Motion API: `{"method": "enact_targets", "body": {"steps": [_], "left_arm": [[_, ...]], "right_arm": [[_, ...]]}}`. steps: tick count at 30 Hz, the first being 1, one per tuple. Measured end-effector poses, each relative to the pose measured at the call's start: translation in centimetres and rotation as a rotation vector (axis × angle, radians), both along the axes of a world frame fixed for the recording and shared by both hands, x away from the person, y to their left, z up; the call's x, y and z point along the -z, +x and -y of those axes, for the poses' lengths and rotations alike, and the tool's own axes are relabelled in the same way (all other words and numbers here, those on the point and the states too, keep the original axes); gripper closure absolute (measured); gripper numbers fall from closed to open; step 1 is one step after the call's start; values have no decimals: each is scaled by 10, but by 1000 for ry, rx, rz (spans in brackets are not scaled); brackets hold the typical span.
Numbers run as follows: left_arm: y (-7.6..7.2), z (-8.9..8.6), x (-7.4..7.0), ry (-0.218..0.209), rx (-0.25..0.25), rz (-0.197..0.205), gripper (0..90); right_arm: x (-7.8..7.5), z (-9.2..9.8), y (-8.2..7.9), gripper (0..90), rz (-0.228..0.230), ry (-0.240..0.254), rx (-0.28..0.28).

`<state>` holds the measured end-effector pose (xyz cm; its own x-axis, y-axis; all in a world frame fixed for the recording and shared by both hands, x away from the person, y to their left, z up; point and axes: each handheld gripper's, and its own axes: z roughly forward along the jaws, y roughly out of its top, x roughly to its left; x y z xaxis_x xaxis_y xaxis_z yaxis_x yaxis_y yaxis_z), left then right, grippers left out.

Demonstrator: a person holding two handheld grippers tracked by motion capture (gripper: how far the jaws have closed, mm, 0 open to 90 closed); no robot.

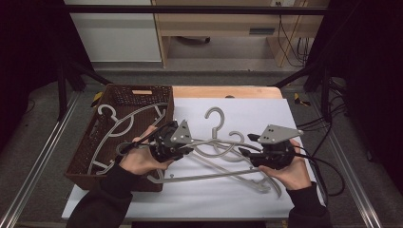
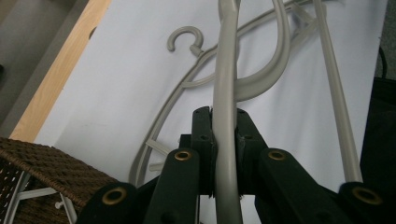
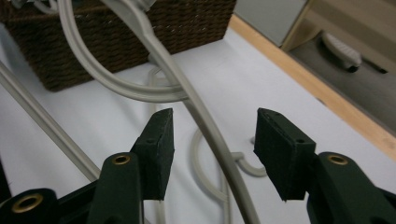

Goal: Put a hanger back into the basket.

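Left gripper (image 2: 226, 140) clamped on grey hanger (image 2: 225, 88) arm. Right gripper (image 3: 212, 149) jaws wide apart, that arm running between them untouched. Second hanger (image 2: 184, 39) lies beyond on white sheet (image 2: 116, 88); wicker basket (image 3: 126, 32) beyond the right jaws.

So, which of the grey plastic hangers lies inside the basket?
The grey plastic hanger at far left, resting inside the brown woven basket; the others lie on the white sheet.

high overhead, two close jaw-level views

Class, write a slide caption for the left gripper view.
Left gripper clamps a grey hanger above white table.
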<state>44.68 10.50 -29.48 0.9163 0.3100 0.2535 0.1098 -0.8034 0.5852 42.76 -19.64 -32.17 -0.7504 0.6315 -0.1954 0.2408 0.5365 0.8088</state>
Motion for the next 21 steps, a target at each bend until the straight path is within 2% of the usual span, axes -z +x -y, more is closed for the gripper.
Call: {"method": "enact_targets", "body": {"steps": [1,2,3,6,7,8,9,14,18,19,20,21], "left_arm": [[0,-1,0,-13,-13,5,817],[1,-2,0,-22,-20,11,817],[1,-3,0,-34,-28,17,817],[2,-9,-3,-57,-51,29,817],[2,-11,-4,-60,-54,34,817],[2,-13,-5,-65,-59,40,817],[2,-14,-6,-70,-68,48,817],[3,-24,-11,-108,-98,68,817],[4,-32,-15,-123,-129,87,817],[4,-33,-16,-133,-140,89,818],[4,-36,-17,-138,-145,95,818],[5,-38,-19,-142,-154,99,818]], "right_arm": [[-2,6,-1,443,16,29,23],[-2,6,-1,443,16,29,23],[-4,13,-2,413,28,52,56],[-4,20,-3,392,36,67,84],[-4,28,-5,381,45,100,107],[-4,28,-5,381,45,100,107],[-4,36,-8,372,53,129,130],[-2,50,-12,355,59,150,178],[1,64,-18,349,70,189,211],[3,71,-20,338,72,211,233],[3,71,-20,338,72,211,233],[6,77,-20,316,71,215,263]]}}
